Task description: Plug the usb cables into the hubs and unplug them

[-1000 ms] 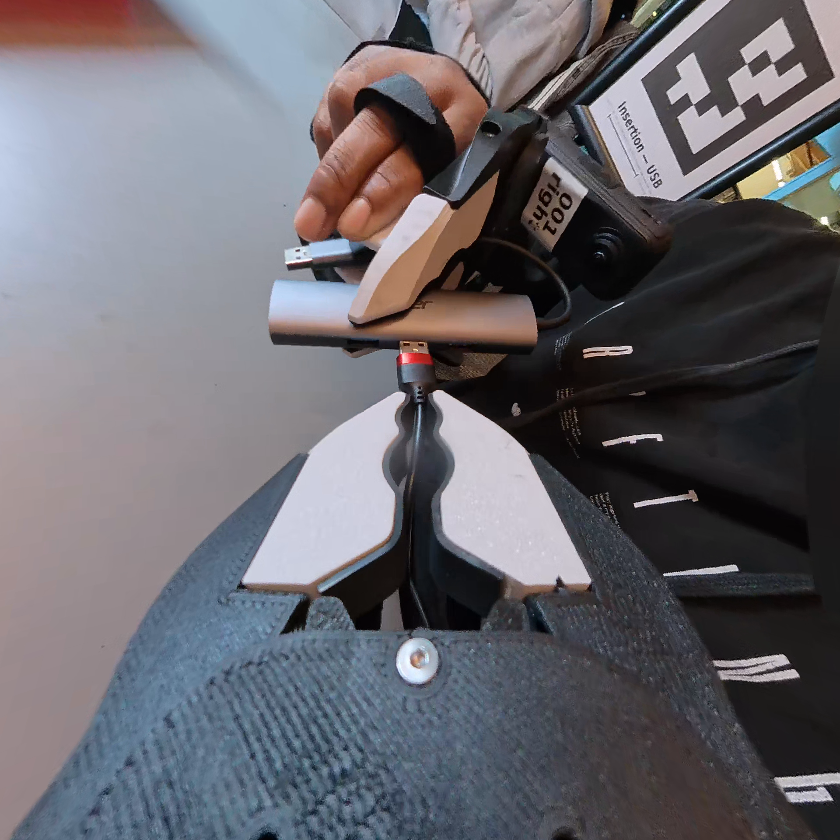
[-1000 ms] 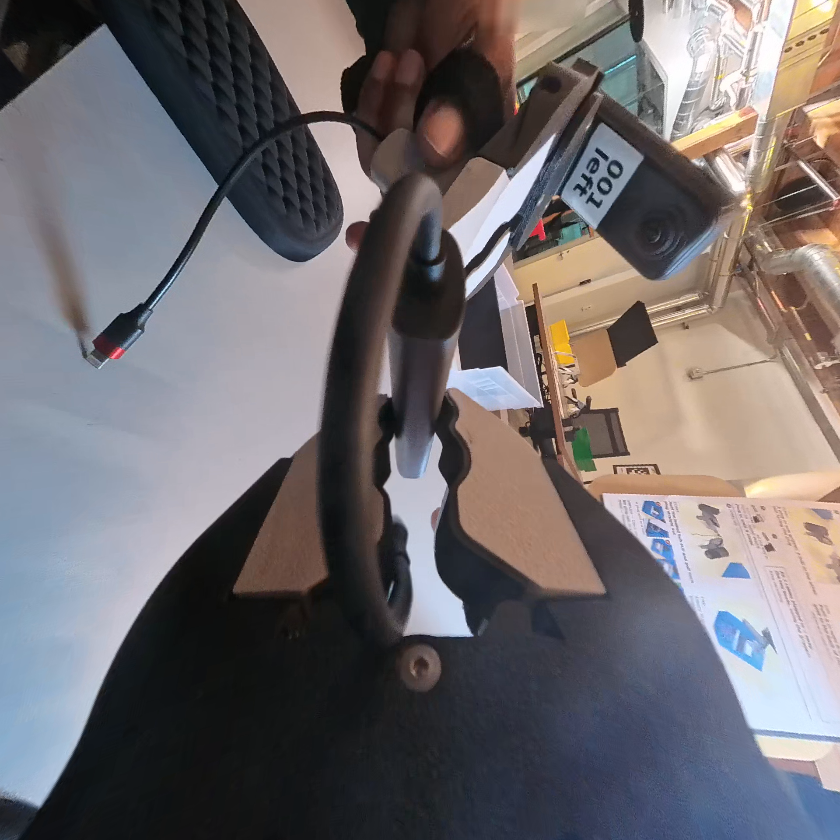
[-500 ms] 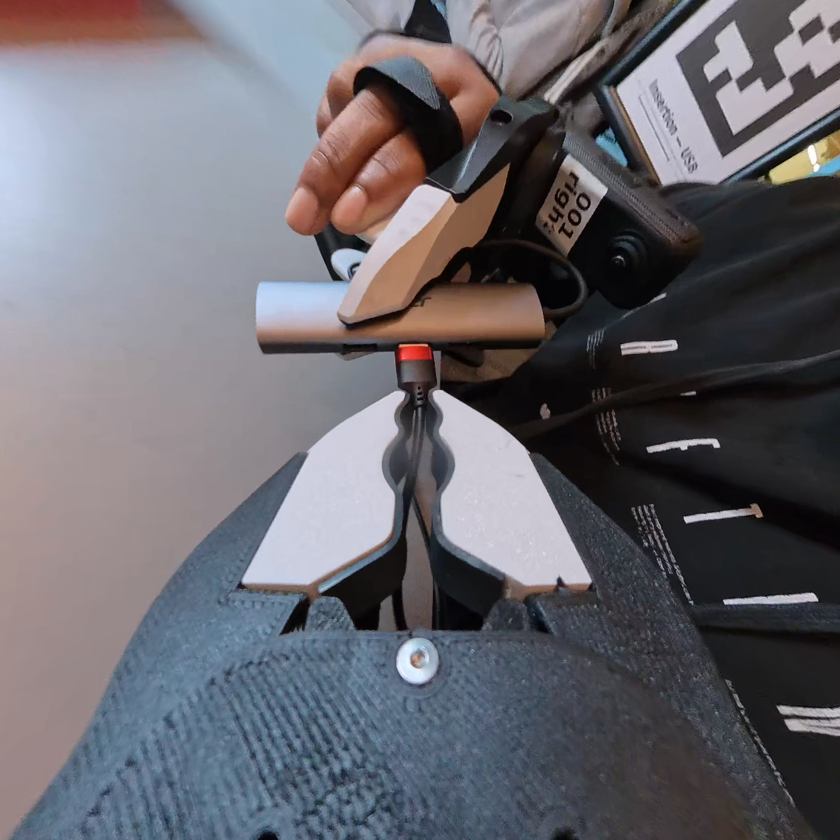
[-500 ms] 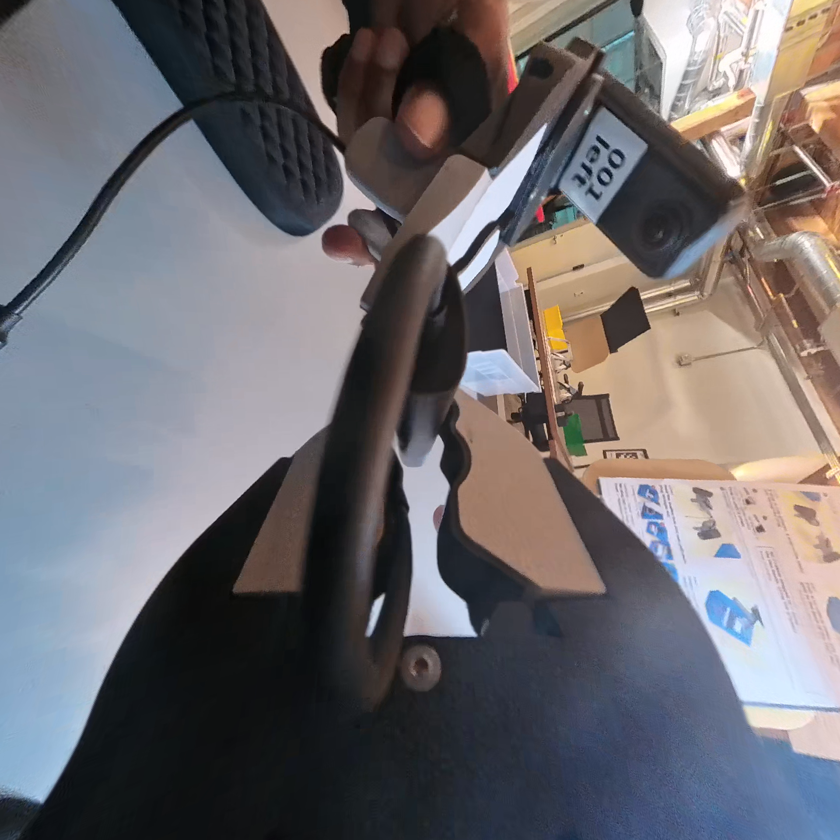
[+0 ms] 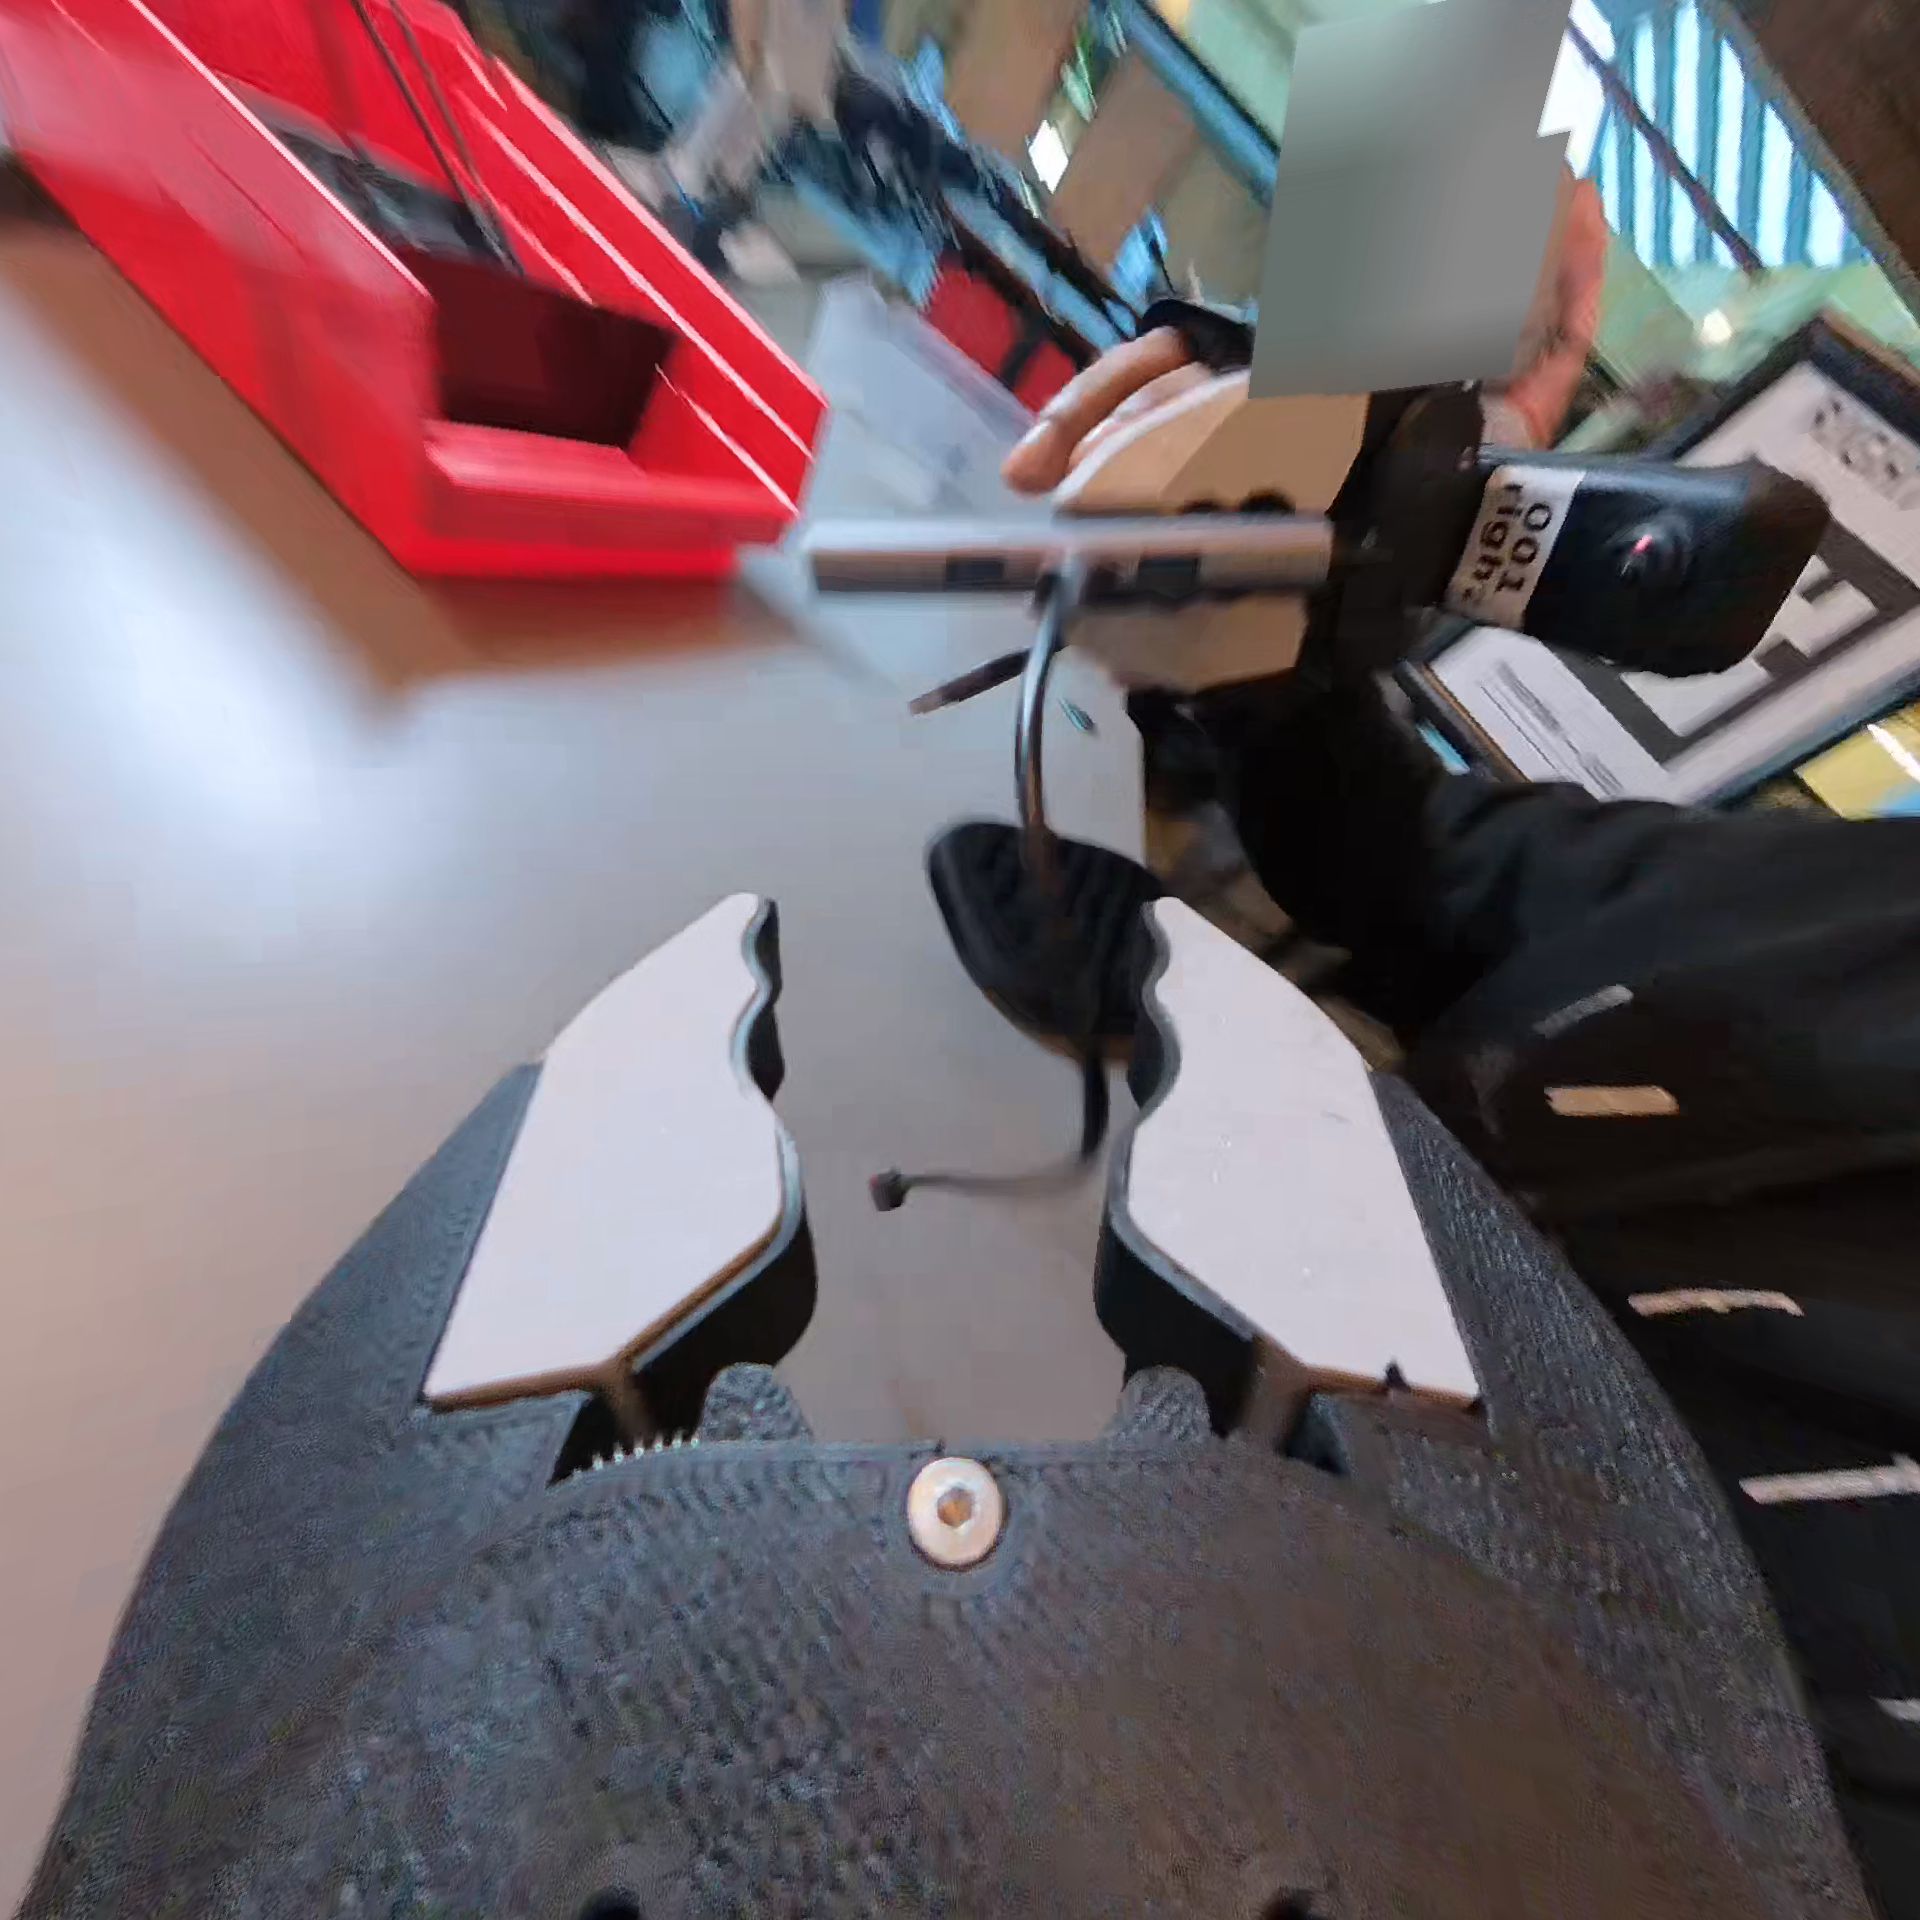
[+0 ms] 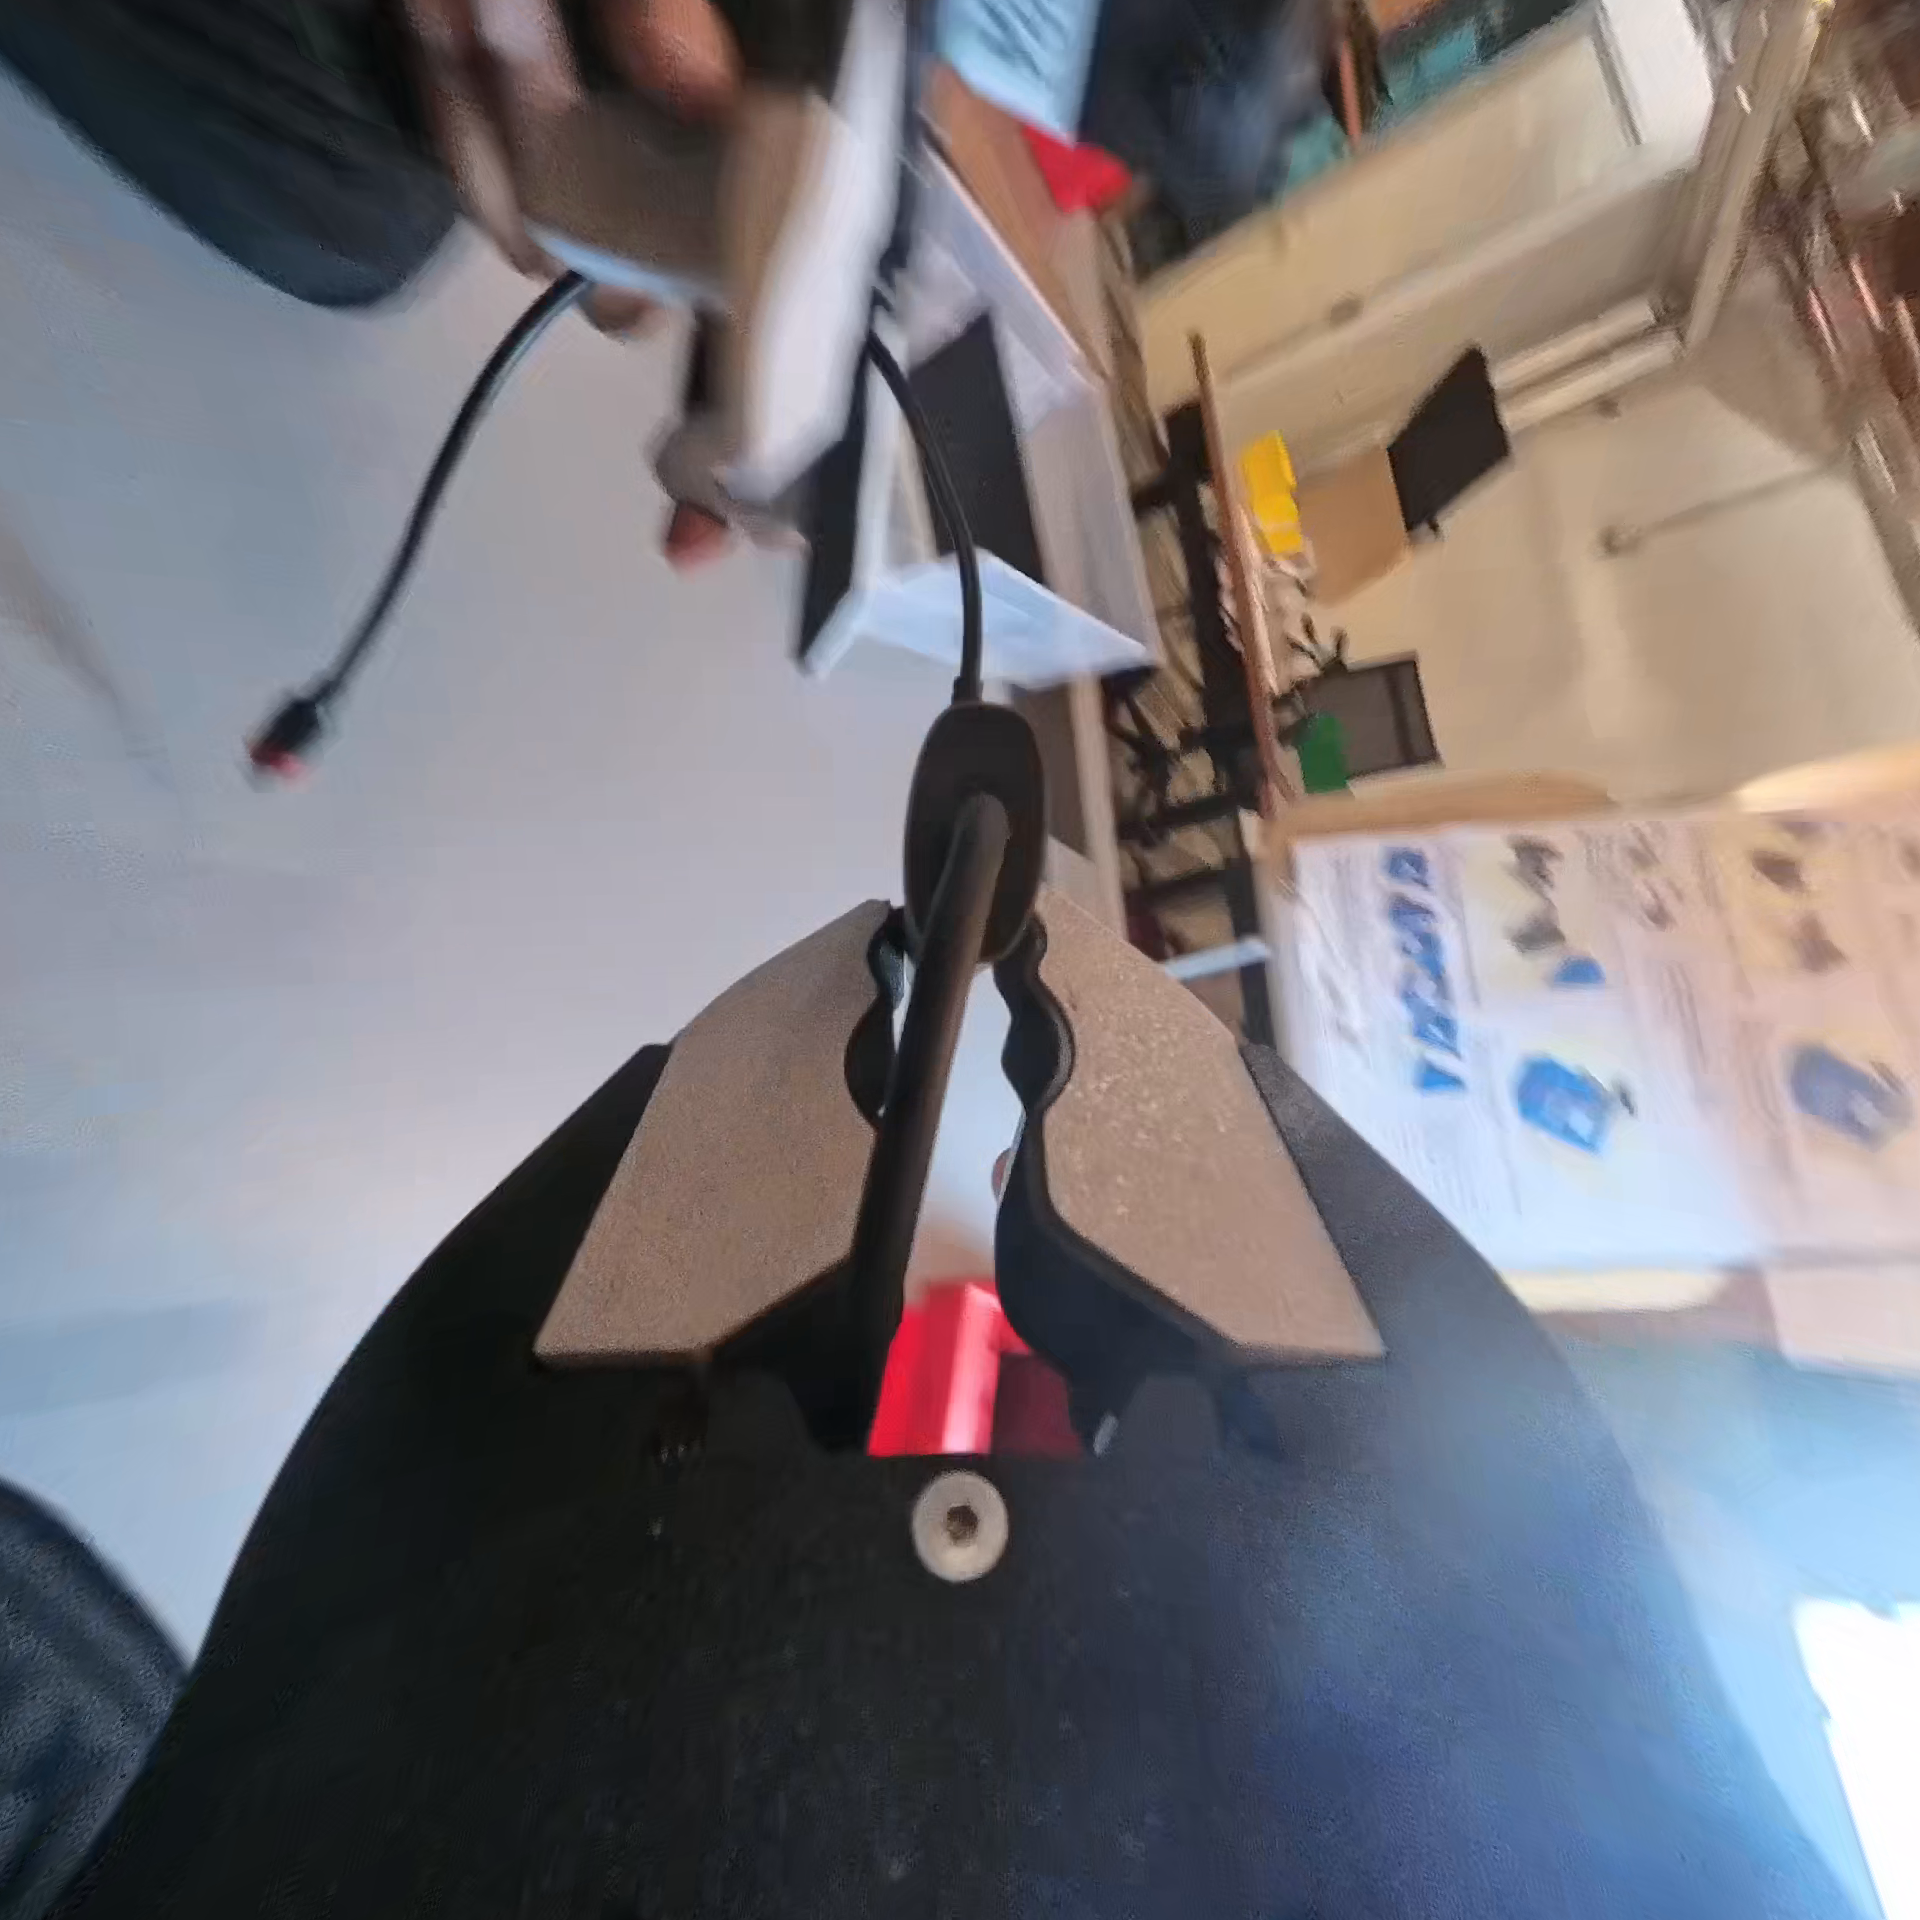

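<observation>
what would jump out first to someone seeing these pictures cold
Probably the red bin at the upper left of the left wrist view, the brightest thing on the pale table. Next, the left gripper standing wide open and empty in the foreground. Beyond it, the right gripper is clamped on the grey hub, with a thin black cable drooping from it.
</observation>
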`<state>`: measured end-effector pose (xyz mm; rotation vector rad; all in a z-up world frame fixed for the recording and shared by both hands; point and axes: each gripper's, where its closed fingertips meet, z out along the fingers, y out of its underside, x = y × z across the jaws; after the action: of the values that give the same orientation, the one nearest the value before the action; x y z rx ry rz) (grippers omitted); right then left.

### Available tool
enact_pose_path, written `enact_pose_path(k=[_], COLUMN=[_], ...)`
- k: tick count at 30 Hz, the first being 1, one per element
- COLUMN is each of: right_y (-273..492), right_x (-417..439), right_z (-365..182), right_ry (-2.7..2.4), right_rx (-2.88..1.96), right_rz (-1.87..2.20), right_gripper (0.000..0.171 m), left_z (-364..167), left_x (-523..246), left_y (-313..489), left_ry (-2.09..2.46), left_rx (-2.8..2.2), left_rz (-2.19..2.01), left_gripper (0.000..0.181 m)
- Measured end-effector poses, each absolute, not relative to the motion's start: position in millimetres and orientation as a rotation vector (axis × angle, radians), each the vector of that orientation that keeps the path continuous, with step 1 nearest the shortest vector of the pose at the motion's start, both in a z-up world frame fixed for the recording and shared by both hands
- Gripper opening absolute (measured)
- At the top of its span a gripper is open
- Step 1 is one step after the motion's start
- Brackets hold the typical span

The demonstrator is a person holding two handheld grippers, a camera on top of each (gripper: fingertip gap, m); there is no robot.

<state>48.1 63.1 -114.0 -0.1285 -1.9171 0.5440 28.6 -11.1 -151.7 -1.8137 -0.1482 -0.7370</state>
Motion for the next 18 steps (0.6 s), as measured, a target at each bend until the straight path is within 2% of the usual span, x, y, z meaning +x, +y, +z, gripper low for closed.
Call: enact_pose_path(k=[4, 7, 11, 16, 17, 18], right_y=[178, 283, 386, 438, 443, 445], right_x=[6, -27, -59, -94, -98, -98], right_z=[-48, -37, -56, -107, -120, -134], right_ry=[-1.871, -1.899, -1.959, -1.995, -2.005, -2.028], right_rx=[-0.43, -0.728, -1.003, -1.242, -1.306, -1.383], right_rz=[0.357, 0.108, -0.157, -0.176, -0.169, -0.161], right_gripper=[0.016, 0.017, 0.017, 0.017, 0.024, 0.043], left_z=[-152, -158, -160, -165, -167, -169], left_x=[-25, -38, -45, -52, -53, -54], left_y=[-26, -33, -38, -39, -40, -40], left_ry=[-0.228, -0.288, -0.333, -0.326, -0.327, -0.327], left_rx=[-1.765, -1.695, -1.631, -1.644, -1.652, -1.661], left_rz=[-0.489, -0.51, -0.568, -0.521, -0.518, -0.504], left_gripper=[0.055, 0.051, 0.046, 0.044, 0.045, 0.045])
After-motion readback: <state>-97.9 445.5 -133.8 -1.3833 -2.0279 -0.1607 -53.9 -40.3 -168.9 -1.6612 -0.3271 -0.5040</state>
